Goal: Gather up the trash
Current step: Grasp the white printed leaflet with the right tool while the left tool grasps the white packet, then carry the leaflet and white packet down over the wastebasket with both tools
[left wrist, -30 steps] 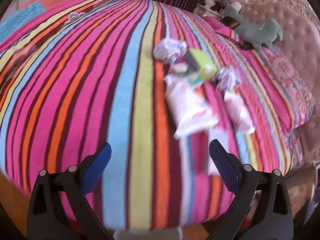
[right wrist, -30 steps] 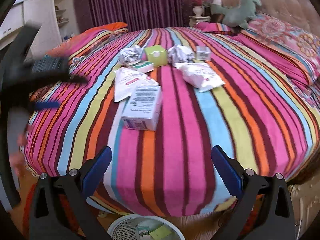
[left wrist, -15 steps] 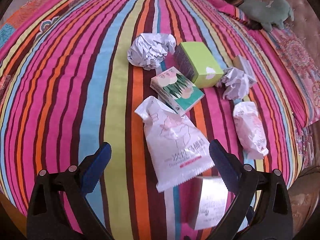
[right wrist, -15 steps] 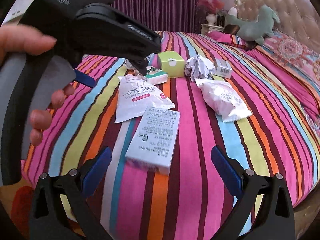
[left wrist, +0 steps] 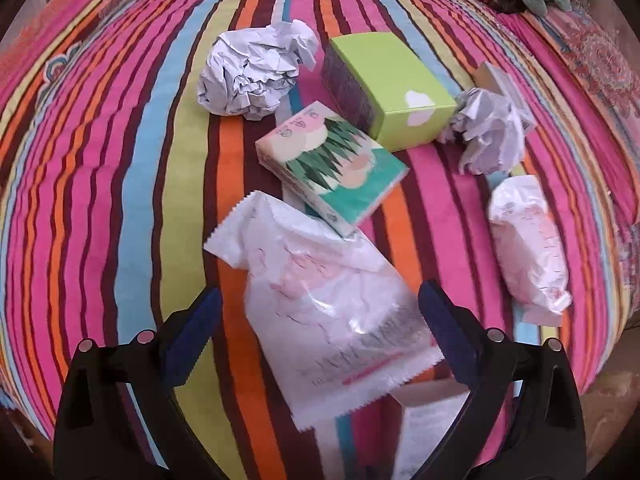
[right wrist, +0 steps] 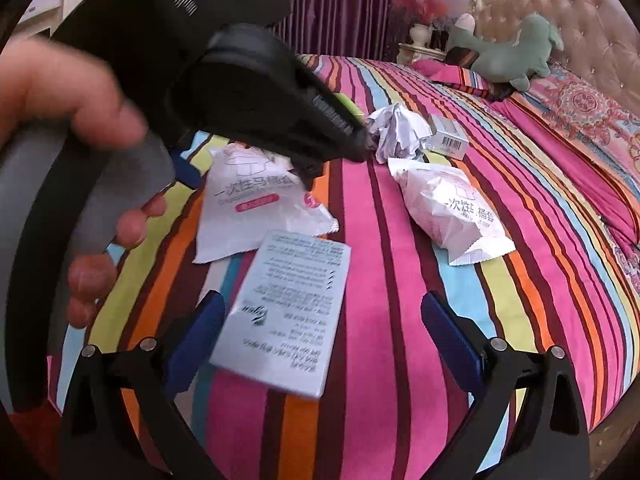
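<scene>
Left gripper [left wrist: 318, 326], jaws spread, hangs over a white packet [left wrist: 328, 320] on the bed [left wrist: 120, 160]. Only the right view shows the hand [right wrist: 68, 128] holding it; right gripper [right wrist: 322, 338], jaws spread, straddles a grey box [right wrist: 288, 312].

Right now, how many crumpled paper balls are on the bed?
2. One crumpled paper ball lies left of the green box; the other ball lies right of it. More may be hidden.

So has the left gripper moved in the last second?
Yes. The left gripper has come forward over the striped bedspread, toward the white plastic packet now lying between its open jaws.
</scene>
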Demonstrator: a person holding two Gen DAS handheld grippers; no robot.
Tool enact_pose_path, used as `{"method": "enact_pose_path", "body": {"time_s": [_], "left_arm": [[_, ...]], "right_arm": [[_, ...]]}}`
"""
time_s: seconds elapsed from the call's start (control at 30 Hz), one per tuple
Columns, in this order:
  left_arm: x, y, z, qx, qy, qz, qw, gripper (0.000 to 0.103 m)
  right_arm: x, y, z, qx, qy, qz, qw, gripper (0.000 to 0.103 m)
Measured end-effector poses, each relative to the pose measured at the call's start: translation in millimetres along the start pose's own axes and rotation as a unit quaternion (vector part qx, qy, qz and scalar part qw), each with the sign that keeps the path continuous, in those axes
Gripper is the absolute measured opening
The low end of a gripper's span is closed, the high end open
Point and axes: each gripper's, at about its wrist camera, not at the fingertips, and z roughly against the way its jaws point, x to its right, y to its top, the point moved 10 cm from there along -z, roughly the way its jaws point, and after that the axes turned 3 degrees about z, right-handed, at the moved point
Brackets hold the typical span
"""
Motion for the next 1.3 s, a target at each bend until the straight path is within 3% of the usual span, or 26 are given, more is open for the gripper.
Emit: {"method": "enact_pose_path", "body": {"time_s": [0.1, 0.17, 0.23, 0.37, 0.53, 0.87, 1.3], "left_arm": [[0, -2, -6, -0.004, -0.004, -0.004, 1.0, 0.093], [4, -4, -6, -0.001, -0.016, -0.005, 0.9999, 0.076], [6, -9, -5, 0.004, -0.03, 0.003, 0.9995, 0.072], [3, -15, 1, 0.021, -0.032, -0.001, 0.9993, 0.065], [-7, -20, 9, 0.047, -0.044, 0.029, 0.9975, 0.059], [-11, -30, 31, 0.063, -0.042, 0.028, 0.9967, 0.059], [-19, -52, 87, 0.102, -0.044, 0.017, 0.9937, 0.059]], "right_arm": [[4, -1, -6, -0.014, -0.011, 0.004, 1.0, 0.094], [4, -3, -9, -0.021, -0.014, 0.01, 1.0, 0.084], [3, -6, -12, -0.032, -0.005, 0.015, 0.999, 0.068], [2, -13, -11, -0.037, 0.015, 0.016, 0.999, 0.046], [8, -17, -4, -0.034, 0.004, 0.008, 0.999, 0.045], [51, -11, 15, -0.028, -0.022, -0.049, 0.998, 0.045], [75, -22, 44, -0.028, -0.001, -0.126, 0.992, 0.045]]}}
